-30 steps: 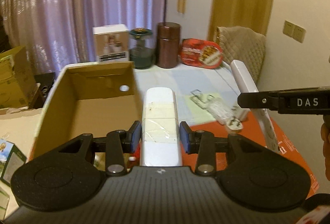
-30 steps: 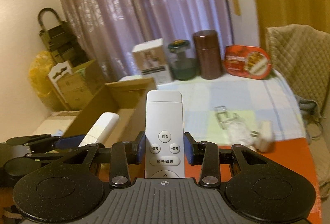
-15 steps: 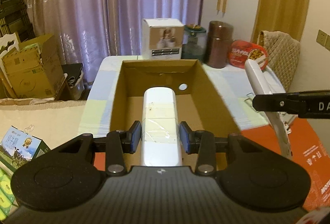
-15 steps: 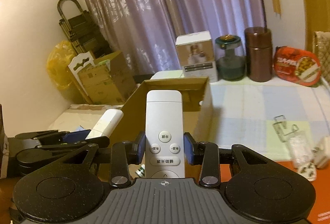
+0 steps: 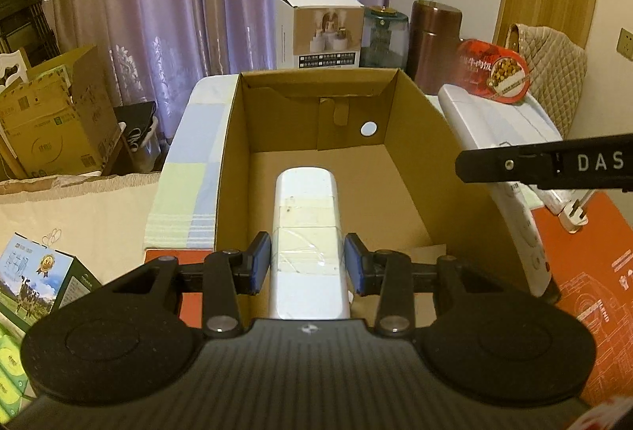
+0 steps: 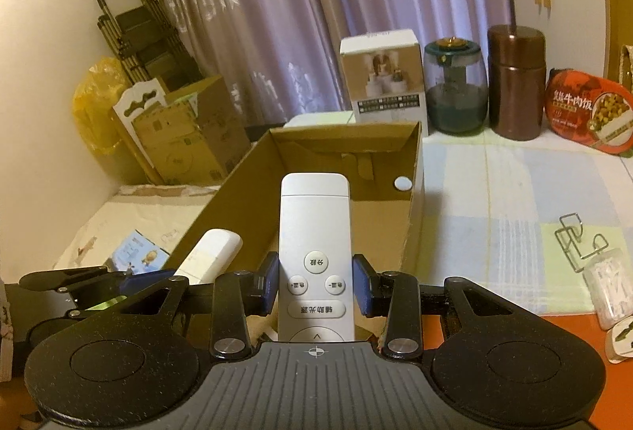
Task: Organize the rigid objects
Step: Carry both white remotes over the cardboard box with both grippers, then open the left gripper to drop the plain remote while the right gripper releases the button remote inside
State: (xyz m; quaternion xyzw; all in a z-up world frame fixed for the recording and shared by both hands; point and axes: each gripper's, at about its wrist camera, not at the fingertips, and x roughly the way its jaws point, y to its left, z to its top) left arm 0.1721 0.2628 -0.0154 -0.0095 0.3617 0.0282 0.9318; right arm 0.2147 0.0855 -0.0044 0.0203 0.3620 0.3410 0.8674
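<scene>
Left gripper (image 5: pixel 307 268): its two blue pads squeeze a white remote (image 5: pixel 306 232), back side up, with clear tape across it.
White remote: it points out over the open cardboard box (image 5: pixel 419 169), above the box floor.
Right gripper (image 6: pixel 316 289): its pads squeeze a grey remote (image 6: pixel 315 252), button side up.
Grey remote: its tip hangs over the near end of the same box. Its round buttons carry small Chinese words that are hard to read from this side.
Writing on the gripper: white letters "DAS" show on the black arm of the right gripper, seen from the left camera.
Cardboard box: brown, open on top, with one round hole in its far wall. It sits on a checked cloth (image 6: pixel 514 192).
White carton (image 5: pixel 320 32): it stands behind the box and has a picture and small dark print that I cannot read.
Red tub (image 6: pixel 589 113): it has Chinese words and a food picture.
Glass jar (image 6: pixel 453 86) and brown can (image 6: pixel 516 82): they stand side by side between the carton and the tub.
Orange board (image 5: pixel 593 271): white line drawings, under the right gripper.
Milk carton (image 5: pixel 31 279): a cow picture and a gold badge, low on the left.
</scene>
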